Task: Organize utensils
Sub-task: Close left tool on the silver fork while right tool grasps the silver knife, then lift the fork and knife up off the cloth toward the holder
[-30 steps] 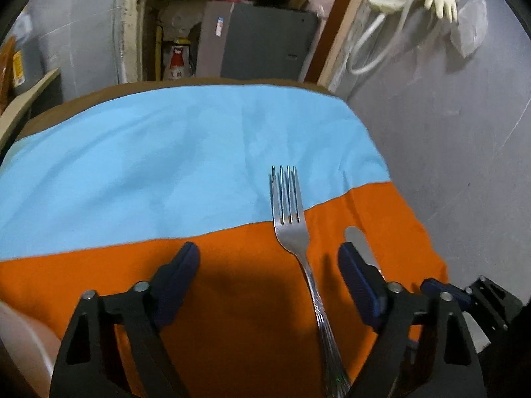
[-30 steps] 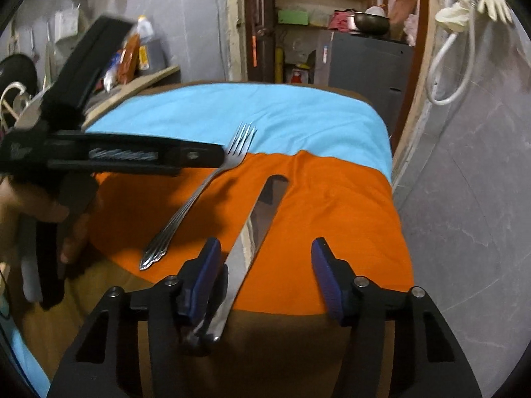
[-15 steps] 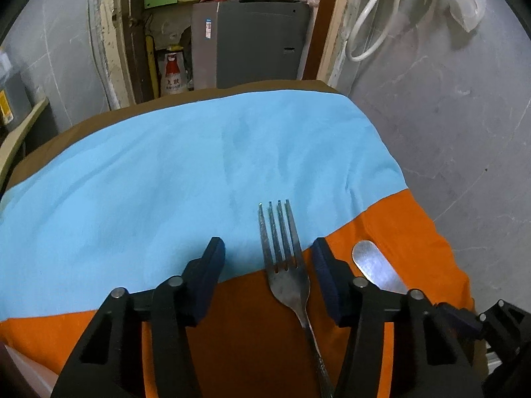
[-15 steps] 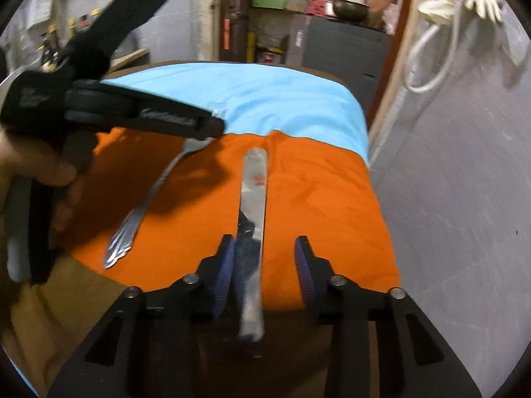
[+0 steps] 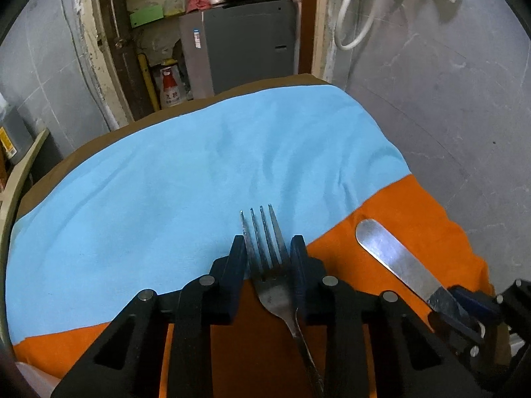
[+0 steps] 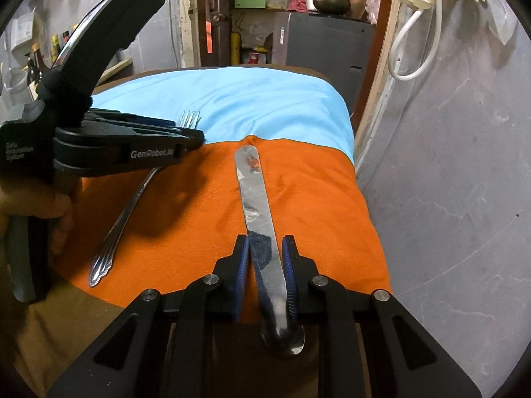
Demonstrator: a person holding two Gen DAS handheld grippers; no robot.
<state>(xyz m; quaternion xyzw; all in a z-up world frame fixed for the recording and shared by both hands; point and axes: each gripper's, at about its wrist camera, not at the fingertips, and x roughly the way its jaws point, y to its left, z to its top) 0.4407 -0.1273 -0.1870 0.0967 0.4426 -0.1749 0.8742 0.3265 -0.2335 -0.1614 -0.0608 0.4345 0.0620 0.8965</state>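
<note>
A steel fork [image 5: 268,265] lies on the orange cloth [image 5: 415,205] with its tines over the blue cloth [image 5: 199,172]. My left gripper [image 5: 268,248] is shut on the fork's head, pads touching both sides. In the right wrist view the fork's handle [image 6: 113,238] trails back toward the table's front edge. A steel table knife [image 6: 255,205] lies lengthwise on the orange cloth [image 6: 315,199]. My right gripper [image 6: 265,248] is shut on the knife's handle end. The knife's blade also shows in the left wrist view [image 5: 388,252].
The table ends close on the right, beside a grey wall [image 6: 448,182]. A grey cabinet [image 5: 242,53] and cluttered shelves stand beyond the far edge. The person's left hand [image 6: 30,209] holds the left gripper body at the left.
Both grippers have closed from wide open. The left one moved forward along the fork to its head. The right one closed on the knife, which now lies straight.
</note>
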